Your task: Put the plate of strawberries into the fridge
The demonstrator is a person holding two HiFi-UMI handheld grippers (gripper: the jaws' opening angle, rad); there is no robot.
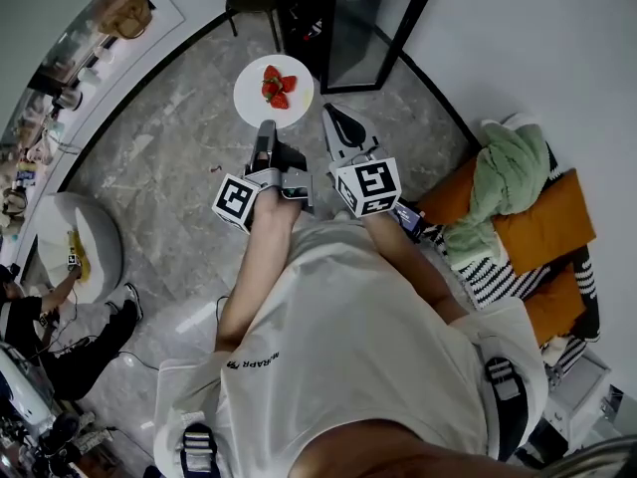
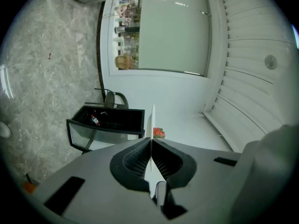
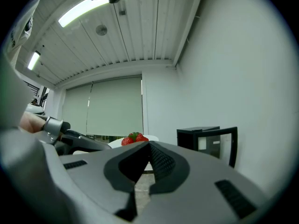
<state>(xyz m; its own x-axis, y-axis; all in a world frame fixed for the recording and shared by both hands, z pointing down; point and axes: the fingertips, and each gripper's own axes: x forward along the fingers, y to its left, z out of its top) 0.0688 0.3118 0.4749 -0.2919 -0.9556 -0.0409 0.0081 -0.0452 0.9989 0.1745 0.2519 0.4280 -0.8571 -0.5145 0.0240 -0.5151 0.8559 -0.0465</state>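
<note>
While left tongs (image 1: pixel 266 129) clamp plate (image 1: pixel 251 99) | right tongs (image 1: pixel 332 118) together | marble floor (image 1: pixel 164 142), open fridge (image 1: pixel 305 20)

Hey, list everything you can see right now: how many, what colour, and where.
White round plate: one, white, held up ahead, centre.
Red strawberries: about four, red, on the plate.
Black glass-door fridge: one, black, door open, ahead.
Orange cushions: at least two, orange, right side.
Green blanket: one, green, on the cushions.
White round seat: one, white, left.
Seated person: one, dark clothes, lower left.
Left gripper: one, grey, shut on the plate's rim.
Right gripper: one, grey, shut, empty, right of the plate.
</note>
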